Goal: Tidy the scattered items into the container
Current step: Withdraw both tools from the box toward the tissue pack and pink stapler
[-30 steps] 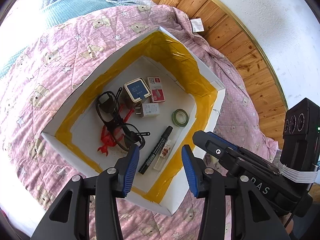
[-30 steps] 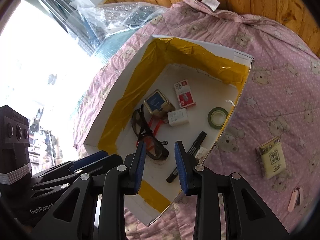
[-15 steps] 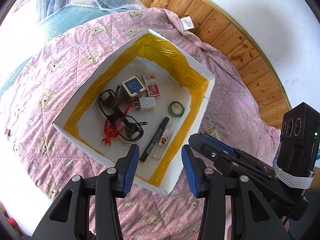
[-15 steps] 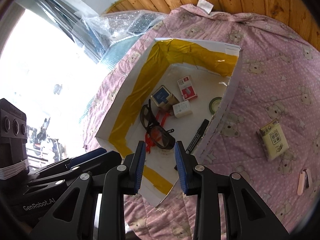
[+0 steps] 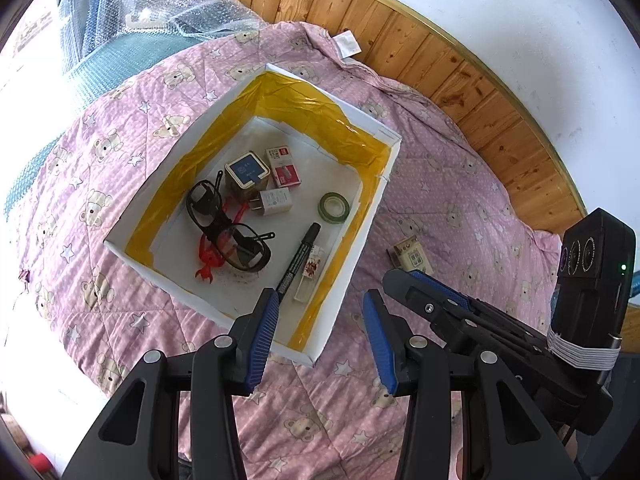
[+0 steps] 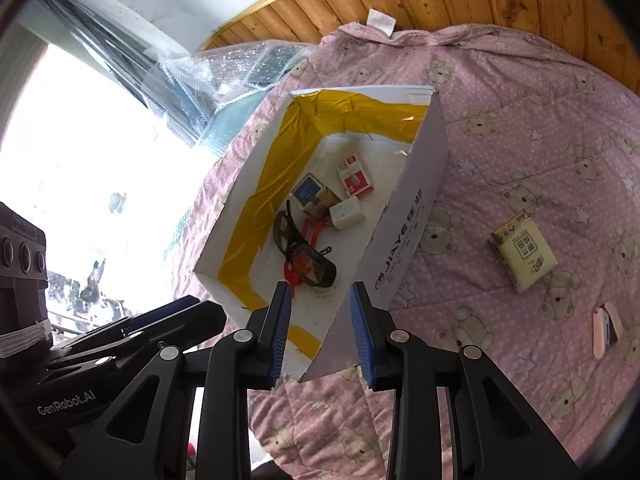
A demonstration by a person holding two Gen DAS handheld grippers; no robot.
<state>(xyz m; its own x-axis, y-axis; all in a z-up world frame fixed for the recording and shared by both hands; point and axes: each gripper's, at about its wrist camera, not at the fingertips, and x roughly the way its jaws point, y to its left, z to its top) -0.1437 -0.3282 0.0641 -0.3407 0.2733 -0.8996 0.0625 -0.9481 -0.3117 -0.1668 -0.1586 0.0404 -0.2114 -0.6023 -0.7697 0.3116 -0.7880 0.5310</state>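
Observation:
A white box lined with yellow tape lies on the pink quilt. Inside it are dark glasses, a black marker, a green tape roll, a white charger, a red-and-white pack and a blue-topped box. Outside on the quilt lie a beige tissue pack and a small pink case. My left gripper hangs open above the box's near corner. My right gripper is open and empty above the box's near wall.
The quilt drapes over a bed with a wooden wall panel behind. Bubble wrap lies past the box. The right gripper's body shows at the right of the left wrist view.
Both grippers have drawn back and up from the box, which now looks smaller. The right view has swung right, showing more quilt with the tissue pack and pink case.

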